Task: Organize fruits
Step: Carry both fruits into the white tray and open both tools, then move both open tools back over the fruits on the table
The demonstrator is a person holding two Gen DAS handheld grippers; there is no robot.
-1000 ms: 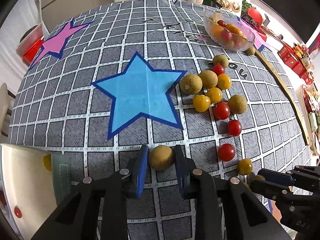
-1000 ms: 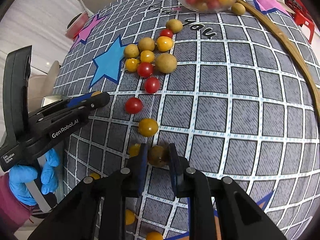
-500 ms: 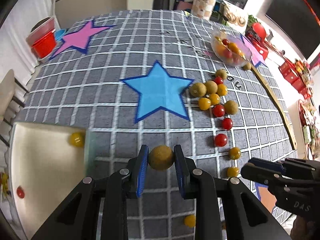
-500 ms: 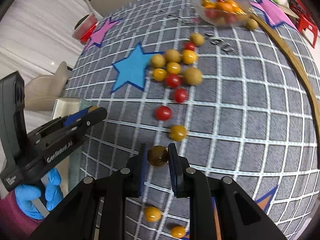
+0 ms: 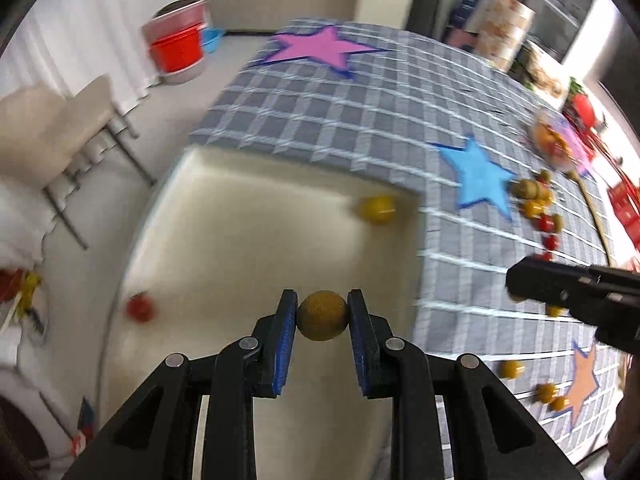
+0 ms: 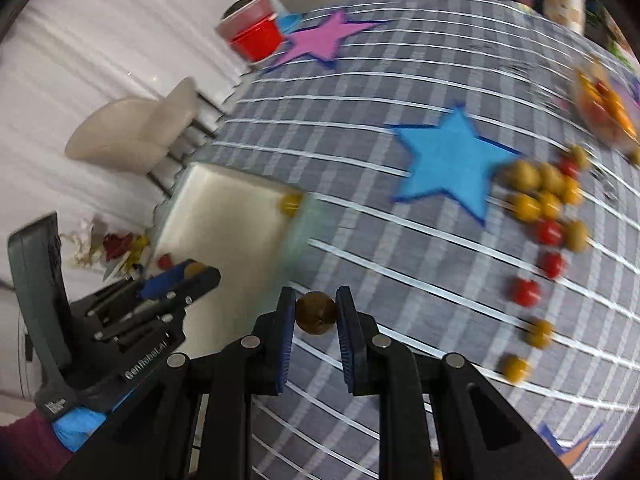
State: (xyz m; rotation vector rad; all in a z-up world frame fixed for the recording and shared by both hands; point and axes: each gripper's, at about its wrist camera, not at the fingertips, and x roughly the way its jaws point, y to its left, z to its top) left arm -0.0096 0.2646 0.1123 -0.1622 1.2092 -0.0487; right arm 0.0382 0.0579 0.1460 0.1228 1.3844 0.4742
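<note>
My left gripper (image 5: 322, 315) is shut on a tan round fruit (image 5: 322, 316) and holds it above a cream tray (image 5: 248, 240). The tray holds a yellow tomato (image 5: 377, 209) and a red tomato (image 5: 139, 308). My right gripper (image 6: 315, 313) is shut on a dark brown round fruit (image 6: 315, 313) above the checked cloth (image 6: 380, 80), just right of the tray (image 6: 224, 208). The left gripper also shows in the right wrist view (image 6: 188, 274). A cluster of tan, yellow and red fruits (image 6: 540, 196) lies on the cloth beside the blue star (image 6: 448, 160).
A glass bowl of fruits (image 6: 604, 108) stands at the far right. Loose tomatoes (image 6: 526, 292) trail toward the near edge. A beige chair (image 6: 136, 132) and a red bucket (image 6: 252, 36) stand beyond the table's left side.
Both grippers have swung left with their fruits. The left one now hangs over the tray; the right one has come close to the tray's edge.
</note>
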